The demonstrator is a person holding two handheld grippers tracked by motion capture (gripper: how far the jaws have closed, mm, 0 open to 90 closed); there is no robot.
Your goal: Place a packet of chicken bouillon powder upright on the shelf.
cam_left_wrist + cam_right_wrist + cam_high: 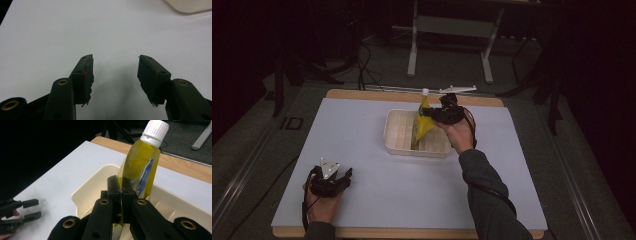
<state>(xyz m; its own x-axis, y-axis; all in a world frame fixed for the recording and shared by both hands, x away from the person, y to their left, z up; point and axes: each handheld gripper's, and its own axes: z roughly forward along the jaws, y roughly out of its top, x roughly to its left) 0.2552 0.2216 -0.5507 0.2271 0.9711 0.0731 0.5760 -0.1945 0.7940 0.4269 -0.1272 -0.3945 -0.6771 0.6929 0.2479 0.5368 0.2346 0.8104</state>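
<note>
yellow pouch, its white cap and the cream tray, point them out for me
yellow pouch [140,167], right gripper view, on its yellow front.
white cap [155,131], right gripper view, on the ribbed side.
cream tray [391,131], high view, on the left rim.

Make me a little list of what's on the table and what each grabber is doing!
Surface: pale blue-white mat on a wooden table
Container: cream plastic tub with ribbed floor, near the far middle
Held thing: soft yellow pouch with white screw cap, upright over the tub
Right gripper: jaws pinched on the pouch's edge
Left gripper: jaws apart, nothing between them, low over the mat at the near left
</note>
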